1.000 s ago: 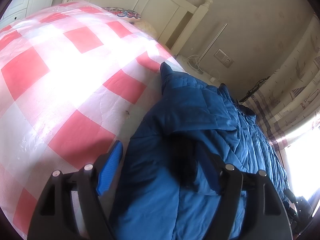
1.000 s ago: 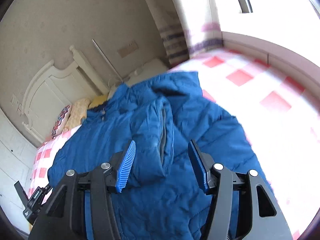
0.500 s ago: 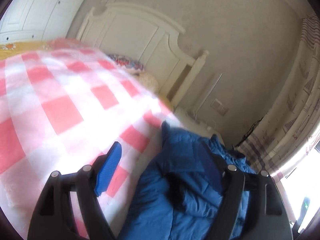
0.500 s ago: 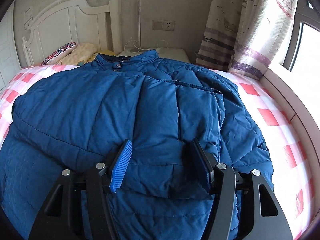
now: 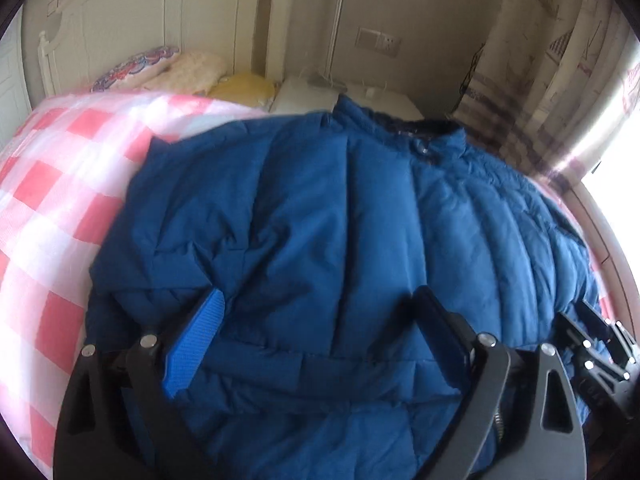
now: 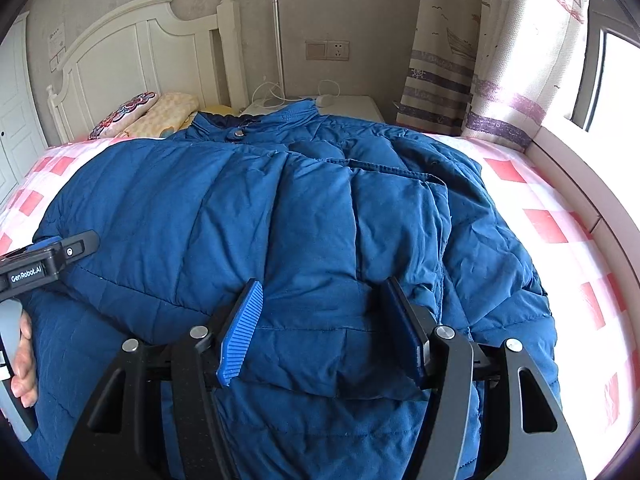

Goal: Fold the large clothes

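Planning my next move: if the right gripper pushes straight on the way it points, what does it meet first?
Most likely the blue puffer jacket: the right gripper already straddles its folded-over sleeve, with padding bulging between the open fingers. Depth is unclear, but nothing else lies ahead before the checked bedcover.

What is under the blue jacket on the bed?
The blue jacket lies on a red-and-white checked bedcover, which shows around its left and right edges. What lies directly beneath the jacket's middle is covered and cannot be seen.
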The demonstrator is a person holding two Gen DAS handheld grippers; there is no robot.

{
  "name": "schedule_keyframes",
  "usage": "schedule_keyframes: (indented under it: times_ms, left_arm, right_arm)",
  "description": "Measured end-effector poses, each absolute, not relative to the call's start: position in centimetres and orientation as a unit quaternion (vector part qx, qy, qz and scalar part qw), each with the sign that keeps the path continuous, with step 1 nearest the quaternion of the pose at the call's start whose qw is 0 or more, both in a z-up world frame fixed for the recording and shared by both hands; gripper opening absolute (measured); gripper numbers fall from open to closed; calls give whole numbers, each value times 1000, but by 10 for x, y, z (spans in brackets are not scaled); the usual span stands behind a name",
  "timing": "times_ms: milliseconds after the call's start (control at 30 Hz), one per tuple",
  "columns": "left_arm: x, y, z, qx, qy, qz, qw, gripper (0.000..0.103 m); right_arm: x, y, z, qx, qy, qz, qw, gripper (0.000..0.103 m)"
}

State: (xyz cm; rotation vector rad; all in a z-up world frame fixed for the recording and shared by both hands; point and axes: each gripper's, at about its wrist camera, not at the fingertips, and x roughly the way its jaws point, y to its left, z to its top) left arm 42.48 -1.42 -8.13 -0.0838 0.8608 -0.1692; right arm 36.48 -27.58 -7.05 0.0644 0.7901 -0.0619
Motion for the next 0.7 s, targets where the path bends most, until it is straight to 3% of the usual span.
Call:
schedule_keyframes:
  times_ms: [167, 300, 433, 567, 700]
  left_arm:
    - [424, -8, -65, -68, 427, -94, 897, 93]
    - [435, -1, -27, -82, 376, -73, 920, 95]
    - [487, 10, -66, -115, 466, -45, 876, 95]
    - [488, -11, -69, -30, 466, -21, 884, 99]
    - [483, -24, -43, -86, 436, -54, 894, 98]
  right_arm:
    - [365, -277, -71, 35, 385, -28, 922, 61]
    - [365, -277, -71, 34, 385, -28, 922, 61]
    - [365, -278, -71, 35, 384, -26, 922, 62]
    - [366, -277, -71, 38, 384, -25, 922, 62]
    - [365, -277, -71, 35, 384, -25, 922, 62]
